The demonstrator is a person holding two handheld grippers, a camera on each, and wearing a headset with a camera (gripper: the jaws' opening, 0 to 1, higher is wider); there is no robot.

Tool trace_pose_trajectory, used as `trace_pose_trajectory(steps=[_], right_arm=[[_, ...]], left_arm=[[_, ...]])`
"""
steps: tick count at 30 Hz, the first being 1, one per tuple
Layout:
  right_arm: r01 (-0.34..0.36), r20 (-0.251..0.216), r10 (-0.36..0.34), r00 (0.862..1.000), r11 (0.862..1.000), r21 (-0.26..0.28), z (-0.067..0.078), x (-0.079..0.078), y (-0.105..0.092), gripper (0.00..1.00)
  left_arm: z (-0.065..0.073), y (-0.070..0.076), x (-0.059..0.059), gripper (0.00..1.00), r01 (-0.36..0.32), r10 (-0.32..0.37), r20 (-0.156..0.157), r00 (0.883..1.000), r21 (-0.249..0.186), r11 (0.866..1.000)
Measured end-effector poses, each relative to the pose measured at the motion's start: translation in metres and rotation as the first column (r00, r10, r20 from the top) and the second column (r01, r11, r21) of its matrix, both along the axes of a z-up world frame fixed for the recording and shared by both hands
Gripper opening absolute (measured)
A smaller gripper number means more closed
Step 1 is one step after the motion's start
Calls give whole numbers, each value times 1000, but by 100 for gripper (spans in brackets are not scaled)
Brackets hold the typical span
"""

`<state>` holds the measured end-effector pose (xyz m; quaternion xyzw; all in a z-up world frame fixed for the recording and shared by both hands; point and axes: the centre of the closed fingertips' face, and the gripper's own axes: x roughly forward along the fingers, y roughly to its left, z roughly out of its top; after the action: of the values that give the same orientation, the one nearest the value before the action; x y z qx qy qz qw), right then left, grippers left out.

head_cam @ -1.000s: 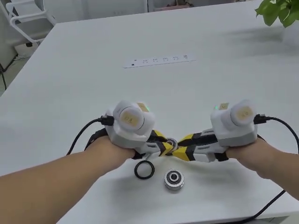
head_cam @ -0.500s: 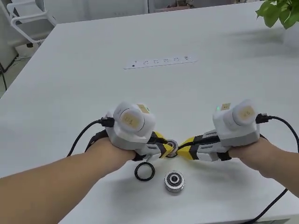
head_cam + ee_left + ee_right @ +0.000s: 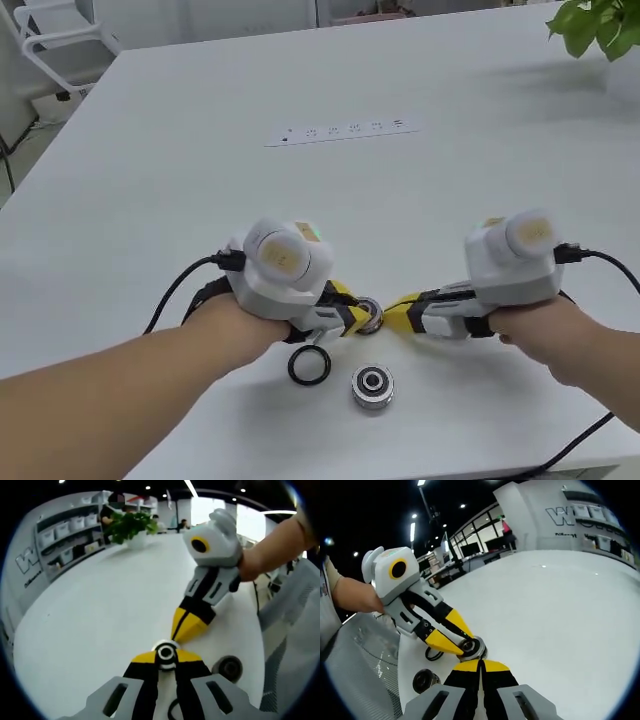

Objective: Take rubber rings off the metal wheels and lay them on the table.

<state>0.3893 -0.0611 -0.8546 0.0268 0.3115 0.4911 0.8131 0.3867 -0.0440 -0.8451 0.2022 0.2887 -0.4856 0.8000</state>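
My left gripper (image 3: 352, 317) is shut on a small metal wheel (image 3: 369, 316), held just above the white table (image 3: 400, 200). In the left gripper view the wheel (image 3: 166, 653) sits between the yellow jaw tips of the left gripper (image 3: 166, 656). My right gripper (image 3: 392, 308) is shut, with its tips a short way right of the wheel; nothing shows between its jaws (image 3: 481, 664). A loose black rubber ring (image 3: 292, 365) lies flat on the table under the left gripper. A second wheel (image 3: 373, 386) stands beside the ring.
A white power strip (image 3: 340, 130) lies mid-table, far beyond the grippers. A potted plant (image 3: 595, 25) is at the far right corner and a chair (image 3: 50, 40) at the far left. Black cables (image 3: 175, 290) trail from both grippers. The table's front edge runs just below the second wheel.
My right gripper has drawn back a little to the right, away from the held wheel. The left gripper, the loose ring and the second wheel have stayed put.
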Motion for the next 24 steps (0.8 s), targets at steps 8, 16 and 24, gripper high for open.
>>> trace_pose_trajectory(steps=[8, 16, 24], right_arm=[[32, -46, -30, 998, 998, 54, 7, 2, 4, 0], [74, -87, -66, 994, 993, 88, 11, 1, 6, 0], [59, -92, -51, 995, 994, 92, 15, -4, 15, 0]], left_arm=[[0, 0, 0, 12, -8, 8, -2, 1000, 1, 1000], [0, -1, 0, 12, -17, 17, 4, 1000, 9, 1000], [0, -1, 0, 12, -18, 18, 7, 1000, 12, 1000]])
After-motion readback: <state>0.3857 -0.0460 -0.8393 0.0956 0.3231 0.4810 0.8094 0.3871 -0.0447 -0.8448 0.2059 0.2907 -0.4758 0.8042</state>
